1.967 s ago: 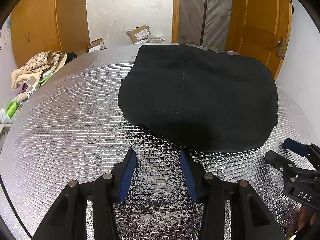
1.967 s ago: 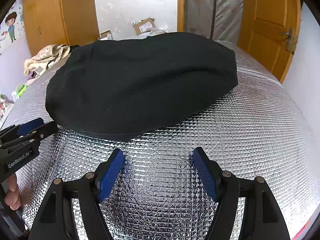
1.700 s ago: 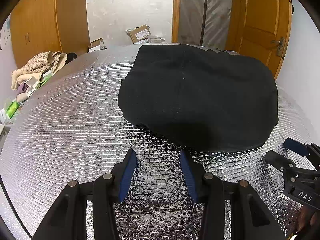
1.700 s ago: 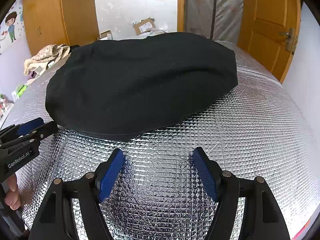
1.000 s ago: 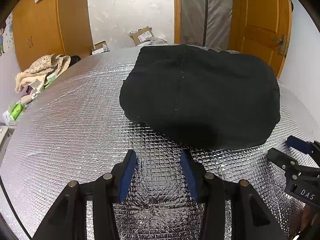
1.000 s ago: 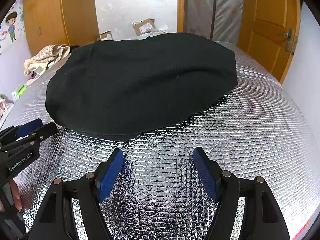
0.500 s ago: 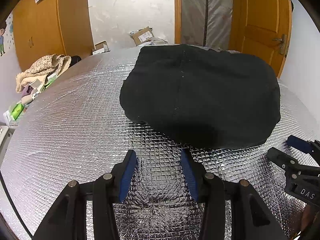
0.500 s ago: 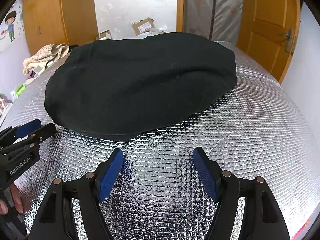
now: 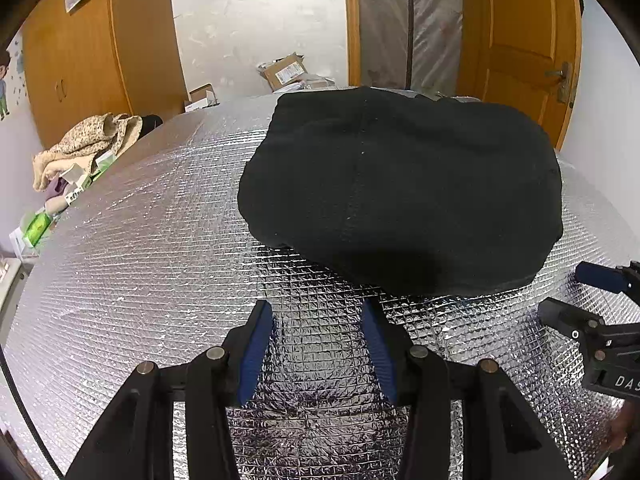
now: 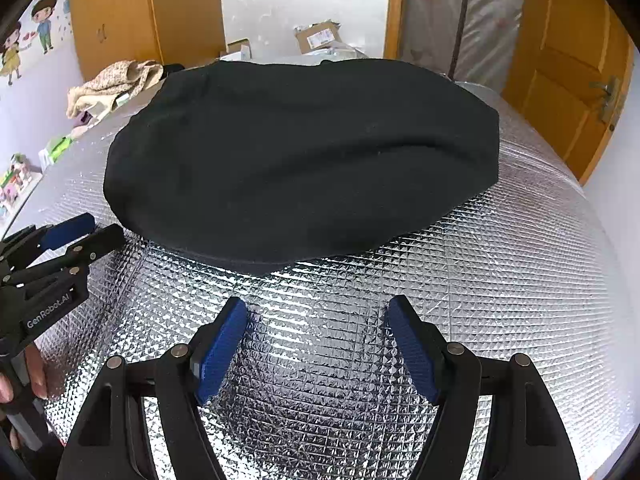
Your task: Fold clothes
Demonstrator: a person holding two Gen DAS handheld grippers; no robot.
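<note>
The folded black cloth garment [image 9: 400,196] lies just beyond both my tongs, long axis left-right; left tongs [image 9: 316,344] and right tongs [image 10: 318,344] gape empty, equally near.

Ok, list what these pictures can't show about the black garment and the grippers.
- Black garment: its type and layers; both views show only a dark folded top.
- Its far edge: hidden by its own bulk in the right wrist view.
- Right gripper: cut off by the left wrist view's edge.
- Left gripper: likewise cut off.
</note>
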